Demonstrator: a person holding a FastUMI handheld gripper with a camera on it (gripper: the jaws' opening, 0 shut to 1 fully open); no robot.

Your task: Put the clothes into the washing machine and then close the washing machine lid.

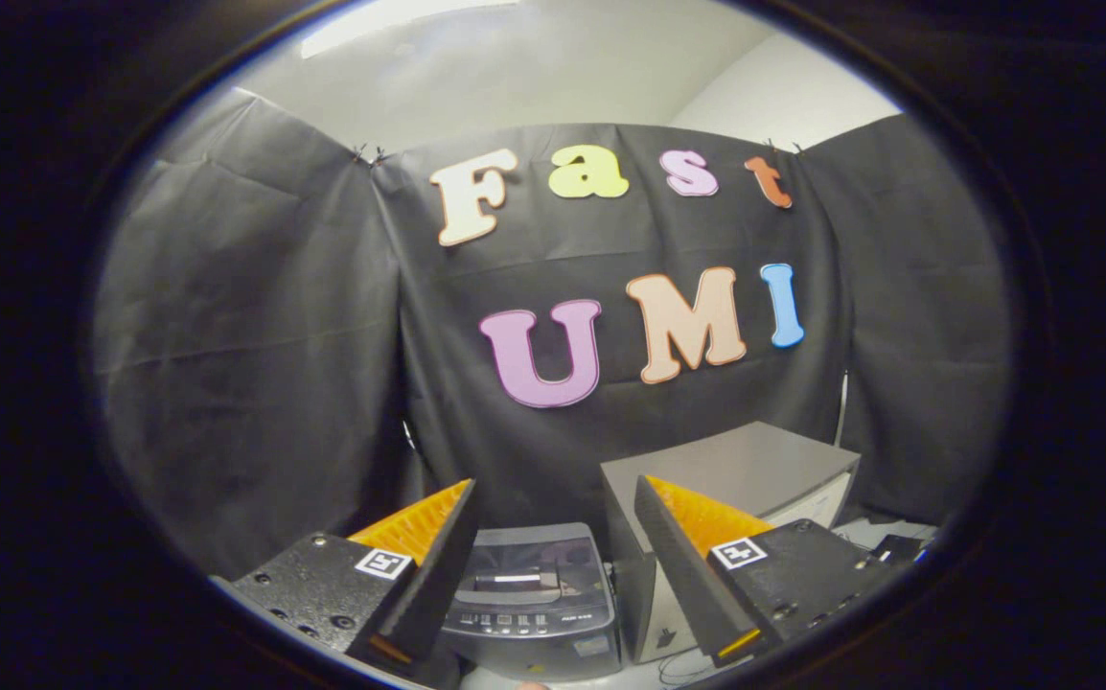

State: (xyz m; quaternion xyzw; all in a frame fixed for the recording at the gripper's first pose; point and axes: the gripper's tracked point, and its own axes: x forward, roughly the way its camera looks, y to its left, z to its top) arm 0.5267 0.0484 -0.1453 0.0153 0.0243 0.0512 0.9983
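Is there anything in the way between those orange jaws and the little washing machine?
Nothing visible blocks it. The open, empty gripper frames the washing machine just beyond its jaws, lid apparently down. A grey box stands beside the machine, not in front.

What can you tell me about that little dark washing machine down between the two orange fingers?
The washing machine is a small top-loading model in dark grey, plastic by the look of it. Its tinted lid lies shut and flat on top, with a row of buttons along the near edge. It stands upright before the black cloth wall, close beside a taller grey box. The open gripper hangs above it, touching nothing.
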